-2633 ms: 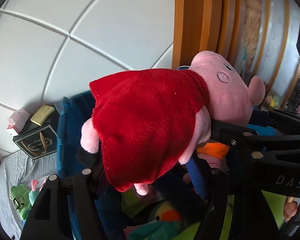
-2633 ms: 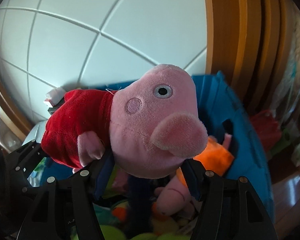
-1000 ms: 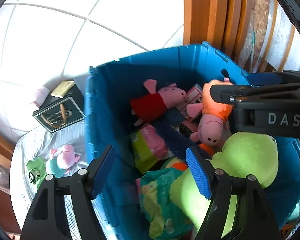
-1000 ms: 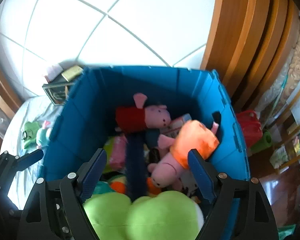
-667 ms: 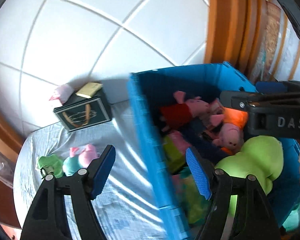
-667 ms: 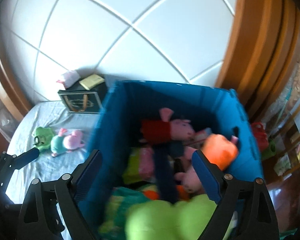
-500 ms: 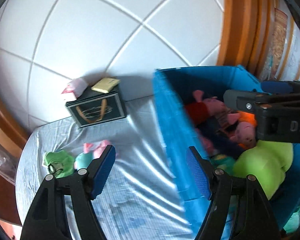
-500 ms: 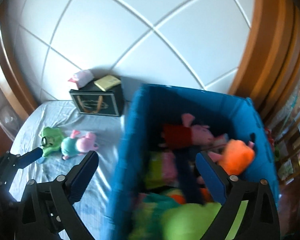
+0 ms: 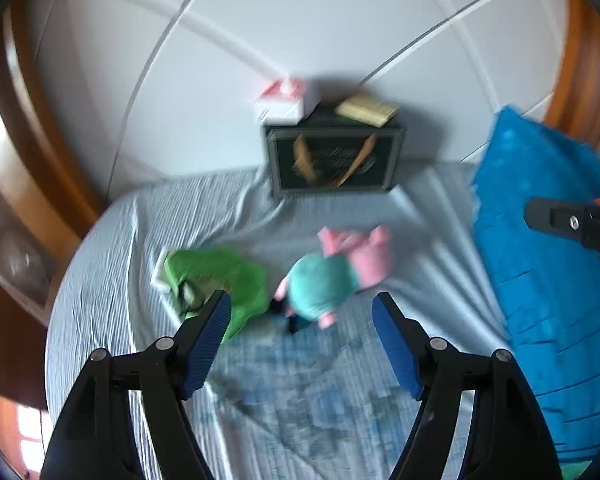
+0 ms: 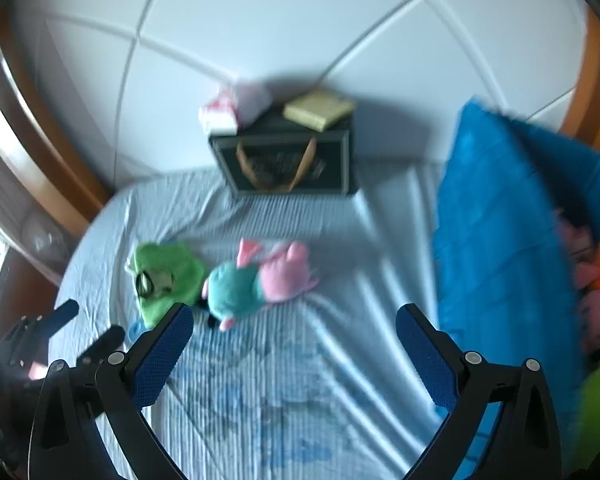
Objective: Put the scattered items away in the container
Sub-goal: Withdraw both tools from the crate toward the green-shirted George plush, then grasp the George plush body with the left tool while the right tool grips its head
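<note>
Left hand-held gripper (image 9: 302,316): jaws apart, nothing between the pads. Right hand-held gripper (image 10: 294,330): jaws have just been opening and now stand wide, also empty.

Both point steeply down at the bed (image 10: 300,380). Frames are motion-blurred.

Left wrist view: pig plush (image 9: 332,276) in a teal dress lies at 12 o'clock just beyond the fingertips. Green plush (image 9: 216,280) is at 10 o'clock, partly behind the left finger, just beside the pig; whether they touch I cannot tell. Right wrist view: pig at 11 o'clock, green plush further over at 10.

Blue bin (image 10: 496,248) stands at 3 o'clock on the bed, with plush toys already inside it. Dark box (image 10: 286,162) sits at 12 o'clock against the headboard (image 10: 300,40).

Step, judged: reach for the next stray toy; two remain on the bed. Not yet at grasp height.

Next move calls for: pick one target per gripper, or both on the pig. Lower until the pads straddle the soft body, close firmly enough to hold plush, then lift clear of the bin wall before carrying over.
</note>
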### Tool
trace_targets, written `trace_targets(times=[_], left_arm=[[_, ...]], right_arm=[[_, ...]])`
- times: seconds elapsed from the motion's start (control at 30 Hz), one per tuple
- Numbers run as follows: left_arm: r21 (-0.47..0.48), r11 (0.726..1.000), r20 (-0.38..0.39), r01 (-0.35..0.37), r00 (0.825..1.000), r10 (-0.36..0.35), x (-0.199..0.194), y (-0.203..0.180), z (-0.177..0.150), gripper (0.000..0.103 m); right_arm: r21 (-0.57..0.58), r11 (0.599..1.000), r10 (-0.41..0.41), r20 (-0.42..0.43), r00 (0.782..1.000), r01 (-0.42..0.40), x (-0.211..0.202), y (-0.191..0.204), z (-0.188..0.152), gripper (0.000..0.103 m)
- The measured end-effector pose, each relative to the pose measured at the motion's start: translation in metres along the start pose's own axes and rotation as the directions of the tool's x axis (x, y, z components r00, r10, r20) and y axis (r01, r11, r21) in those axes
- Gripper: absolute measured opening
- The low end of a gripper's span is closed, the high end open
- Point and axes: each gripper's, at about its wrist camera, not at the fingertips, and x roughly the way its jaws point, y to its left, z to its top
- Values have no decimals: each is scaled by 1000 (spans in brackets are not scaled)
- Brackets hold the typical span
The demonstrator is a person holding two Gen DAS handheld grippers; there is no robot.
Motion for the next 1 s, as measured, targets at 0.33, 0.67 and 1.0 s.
trace_targets(times=[0.33, 0.67, 1.0], left_arm=[[-65, 998, -121, 8, 992, -16, 129, 4, -31, 73], [-117, 992, -98, 48, 993, -60, 194, -19, -26, 73], [-71, 996, -137, 54, 988, -64, 234, -34, -23, 88]], right_arm=[[-6, 1000, -4, -124, 992, 3, 153, 2, -14, 102], [80, 990, 118, -46, 992, -114, 221, -20, -2, 102], [57, 985, 172, -143, 975, -165, 283, -12, -6, 102]])
